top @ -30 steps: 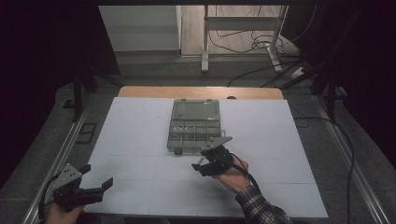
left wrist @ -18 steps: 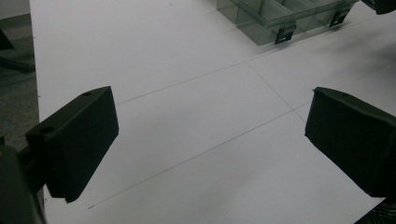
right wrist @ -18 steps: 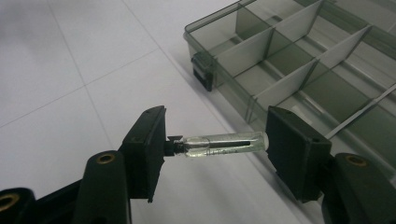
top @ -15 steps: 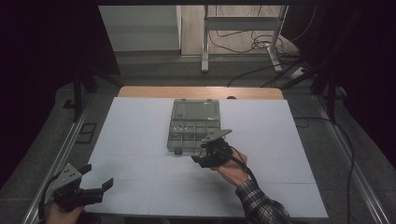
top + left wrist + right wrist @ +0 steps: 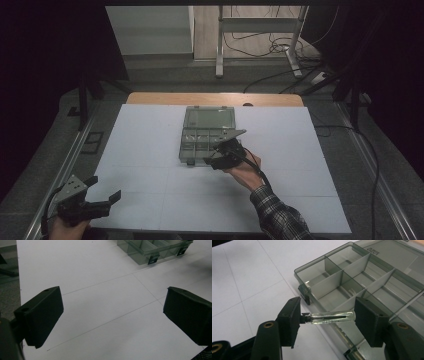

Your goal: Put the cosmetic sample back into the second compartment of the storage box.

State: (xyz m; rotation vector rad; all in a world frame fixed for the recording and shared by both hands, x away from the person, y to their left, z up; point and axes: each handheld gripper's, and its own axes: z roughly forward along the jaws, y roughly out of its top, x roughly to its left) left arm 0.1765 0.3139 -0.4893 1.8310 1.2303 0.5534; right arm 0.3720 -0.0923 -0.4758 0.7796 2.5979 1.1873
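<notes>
A clear compartment box [image 5: 202, 137] lies open on the white table [image 5: 150, 150], its lid folded back at the far side. My right gripper [image 5: 220, 153] hovers at the box's near right corner, shut end to end on a small glass vial [image 5: 331, 316] with a dark cap. In the right gripper view the vial hangs level above the box's front edge [image 5: 337, 332]. My left gripper [image 5: 102, 191] rests at the table's near left corner, open, with nothing between its fingers [image 5: 40, 315]. The box's front latches [image 5: 153, 259] show far off in the left gripper view.
The box's dividers [image 5: 337, 280] split it into several compartments, which look bare. A table leg frame [image 5: 220, 45] and loose cables [image 5: 270, 47] lie on the floor beyond the far edge. Metal rails [image 5: 65, 165] run along both sides of the table.
My right gripper has carried the vial forward and a little left, up to the box's near right corner. The left gripper has stayed where it was.
</notes>
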